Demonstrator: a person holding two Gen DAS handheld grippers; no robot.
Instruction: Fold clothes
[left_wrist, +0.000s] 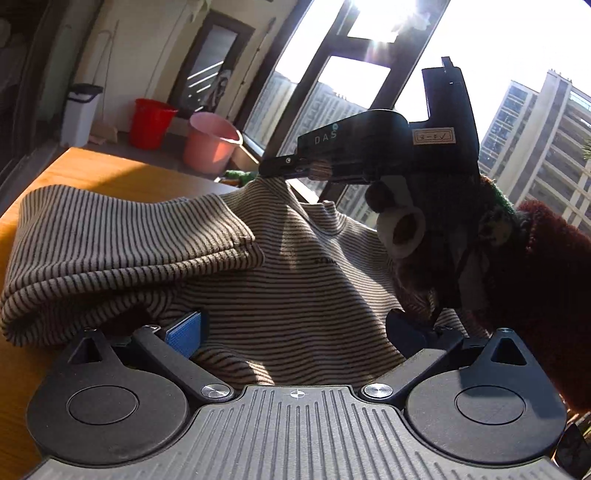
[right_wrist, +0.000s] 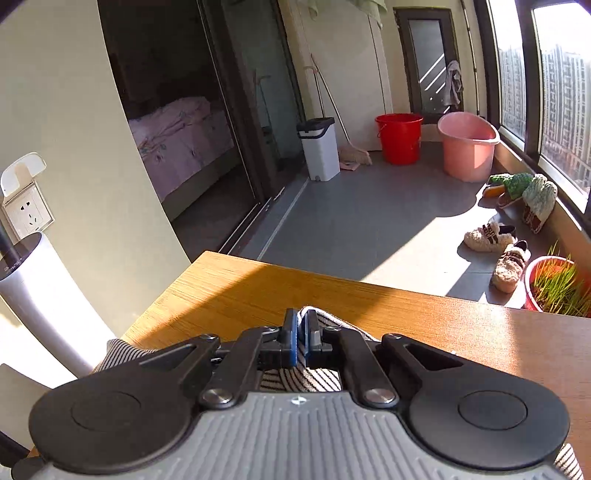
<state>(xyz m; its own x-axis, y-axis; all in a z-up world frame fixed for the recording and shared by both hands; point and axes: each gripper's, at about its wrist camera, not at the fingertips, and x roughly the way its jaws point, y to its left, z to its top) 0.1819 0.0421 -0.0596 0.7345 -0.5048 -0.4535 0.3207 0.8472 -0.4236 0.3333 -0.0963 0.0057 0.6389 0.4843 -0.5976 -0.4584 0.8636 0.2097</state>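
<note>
- Left gripper (left_wrist: 295, 332): jaws spread wide, blue pad on the left finger (left_wrist: 183, 334) visible, the striped sweater (left_wrist: 280, 280) lies between and under the fingers, nothing pinched.
- Right gripper (right_wrist: 303, 341): blue pads pressed together on a fold of the striped sweater (right_wrist: 314, 380); the cloth edge pokes up just past the fingertips.
- In the left wrist view the right gripper (left_wrist: 284, 168) holds the fabric up at a peak, with the collar side drooping below it.
- The sweater sits on the wooden table (left_wrist: 92, 170); one sleeve or side is already folded over the body at left, forming a thick roll (left_wrist: 110, 251).
- Small dark print visible on the chest, unreadable.
- Background floor: red bucket (right_wrist: 399, 138), pink tub (right_wrist: 467, 147), white bin (right_wrist: 319, 147), fuzzy slippers (right_wrist: 496, 251), potted grass (right_wrist: 554, 284).
- Strong sun from the window, hard shadows across the cloth.
</note>
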